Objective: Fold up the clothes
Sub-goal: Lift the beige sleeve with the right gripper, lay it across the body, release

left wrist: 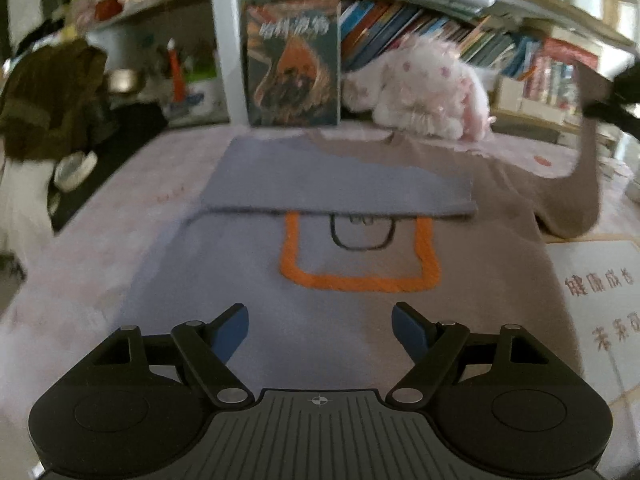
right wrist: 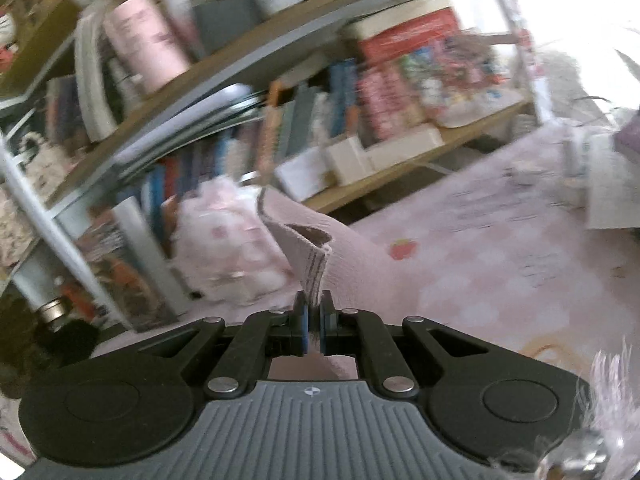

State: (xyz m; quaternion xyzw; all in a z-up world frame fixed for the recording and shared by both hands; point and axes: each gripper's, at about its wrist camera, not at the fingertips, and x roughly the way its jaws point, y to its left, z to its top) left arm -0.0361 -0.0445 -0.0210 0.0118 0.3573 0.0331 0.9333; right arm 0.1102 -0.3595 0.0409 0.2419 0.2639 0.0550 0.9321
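A grey-and-mauve sweater with an orange outline lies flat on the pink bed cover. Its left sleeve is folded across the chest. My left gripper hovers open above the sweater's lower part, nothing between its blue pads. The right sleeve is lifted up at the right, held by my right gripper, seen as a dark shape. In the right wrist view my right gripper is shut on the sleeve's ribbed cuff, which stands up from its fingers.
A bookshelf runs along the back with a picture book and a pink plush toy leaning on it. Dark clothing hangs at the left. A white printed sheet lies at the right. The pink cover spreads rightward.
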